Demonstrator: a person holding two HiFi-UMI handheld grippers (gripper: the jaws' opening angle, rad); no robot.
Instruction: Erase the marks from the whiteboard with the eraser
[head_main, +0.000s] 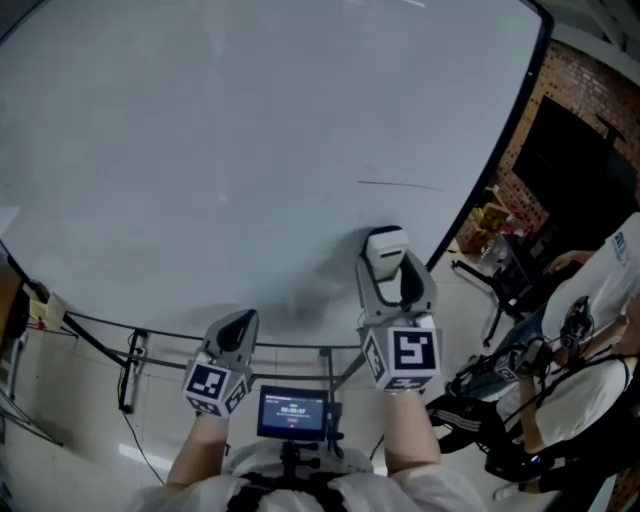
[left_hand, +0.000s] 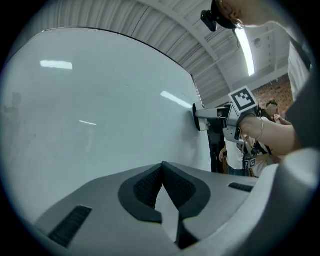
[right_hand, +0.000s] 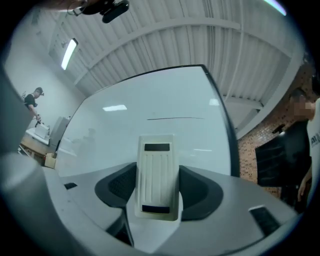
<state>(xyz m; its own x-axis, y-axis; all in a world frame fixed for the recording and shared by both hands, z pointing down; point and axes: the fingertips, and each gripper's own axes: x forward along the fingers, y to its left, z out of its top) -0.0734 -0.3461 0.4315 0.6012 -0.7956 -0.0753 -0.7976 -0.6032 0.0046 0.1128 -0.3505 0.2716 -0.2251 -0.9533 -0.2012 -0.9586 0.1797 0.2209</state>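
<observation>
The right hand-held gripper (head_main: 392, 272) is clamping the white eraser (head_main: 386, 248) against the whiteboard (head_main: 250, 150), just below the thin line mark (head_main: 400, 184). The next step is best done by keeping the pad flat and sweeping it upward across that line. The left hand-held gripper (head_main: 238, 325) is hanging shut and empty, lower still.

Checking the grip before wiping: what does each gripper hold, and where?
Right gripper clamps the eraser by its long sides, rear half; left gripper is shut, empty.
</observation>
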